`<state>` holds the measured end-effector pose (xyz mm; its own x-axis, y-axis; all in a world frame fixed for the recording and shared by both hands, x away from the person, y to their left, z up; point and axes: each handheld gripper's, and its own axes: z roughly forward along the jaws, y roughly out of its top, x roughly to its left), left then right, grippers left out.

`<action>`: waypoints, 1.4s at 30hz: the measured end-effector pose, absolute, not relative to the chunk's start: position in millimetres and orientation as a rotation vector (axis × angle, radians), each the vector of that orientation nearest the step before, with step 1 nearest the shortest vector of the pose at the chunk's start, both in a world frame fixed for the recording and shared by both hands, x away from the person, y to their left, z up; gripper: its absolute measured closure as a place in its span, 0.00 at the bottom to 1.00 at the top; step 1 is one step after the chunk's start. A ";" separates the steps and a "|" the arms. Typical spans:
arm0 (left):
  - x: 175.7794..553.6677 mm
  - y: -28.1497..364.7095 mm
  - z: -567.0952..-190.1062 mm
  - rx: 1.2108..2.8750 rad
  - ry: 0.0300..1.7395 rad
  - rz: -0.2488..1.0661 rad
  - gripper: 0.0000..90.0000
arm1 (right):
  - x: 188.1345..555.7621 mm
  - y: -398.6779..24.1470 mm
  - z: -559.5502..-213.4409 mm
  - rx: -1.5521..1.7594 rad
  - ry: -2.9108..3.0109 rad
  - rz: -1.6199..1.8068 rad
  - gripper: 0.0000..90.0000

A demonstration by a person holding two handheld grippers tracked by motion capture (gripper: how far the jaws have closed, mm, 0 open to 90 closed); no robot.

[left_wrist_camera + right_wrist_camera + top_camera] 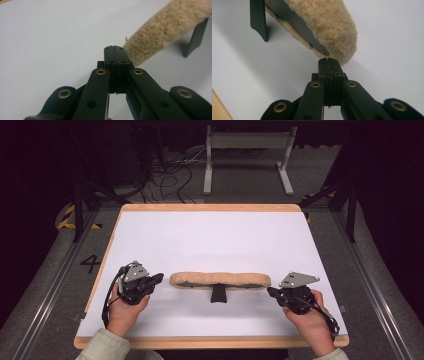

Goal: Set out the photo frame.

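L gripper held low in L hand at near-left of white table, forearm in from near edge, tips pointing right at L end of fleecy tan pad. Jaws pressed together, nothing between. R gripper in R hand at near-right, pointing left at pad's R end; jaws also together, empty. Pad across table centre-near, on black stand, between both tips.

Pad on table, btwn left gripper & right gripper.
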<state>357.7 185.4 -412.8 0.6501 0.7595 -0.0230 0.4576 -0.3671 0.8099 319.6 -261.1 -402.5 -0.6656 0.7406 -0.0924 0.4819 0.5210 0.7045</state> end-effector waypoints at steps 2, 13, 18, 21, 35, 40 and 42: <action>359.9 184.2 -413.7 2.021 0.949 0.449 1.00 | 320.5 -260.0 -404.2 1.013 2.392 0.936 1.00; 376.4 164.5 -427.1 2.047 0.958 0.436 1.00 | 327.0 -253.9 -416.5 1.037 2.425 0.916 1.00; 377.0 164.0 -428.8 2.045 0.954 0.415 1.00 | 328.7 -253.6 -419.3 1.052 2.427 0.922 1.00; 376.6 165.5 -429.6 2.043 0.952 0.390 1.00 | 332.1 -251.1 -421.0 1.057 2.436 0.937 1.00; 371.8 167.3 -428.1 2.076 0.891 0.352 1.00 | 345.1 -249.7 -422.0 1.101 2.395 0.936 1.00; 365.2 166.6 -426.9 2.102 0.848 0.345 1.00 | 354.6 -250.1 -422.0 1.122 2.377 0.931 1.00; 363.3 166.4 -426.7 2.109 0.834 0.332 1.00 | 358.2 -250.2 -422.0 1.127 2.372 0.929 1.00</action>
